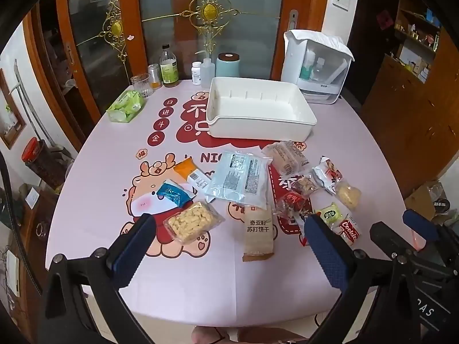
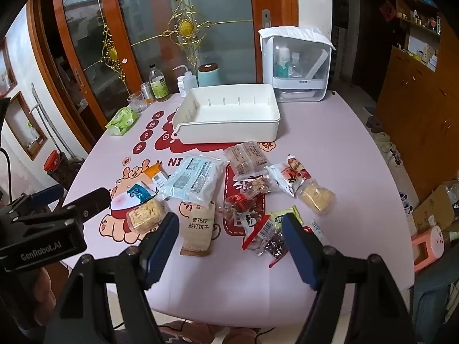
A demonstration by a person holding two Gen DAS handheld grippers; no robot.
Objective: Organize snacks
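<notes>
Left gripper [image 1: 229,246]: my jaws are spread as wide as they go, holding nothing, hovering above the near table edge.
Right gripper [image 2: 231,246]: my jaws gape wide, empty, tilted down over the snacks.
Between my right fingers: a tan soda-cracker packet [image 2: 198,229] and a red-edged clear packet [image 2: 265,236] lie on the table, untouched.
Snacks: scattered mid-table, among them a pale blue pouch [image 1: 241,179] and a puffed-grain bar [image 1: 192,223].
White tray [image 1: 258,129]: empty, just beyond the snacks.
</notes>
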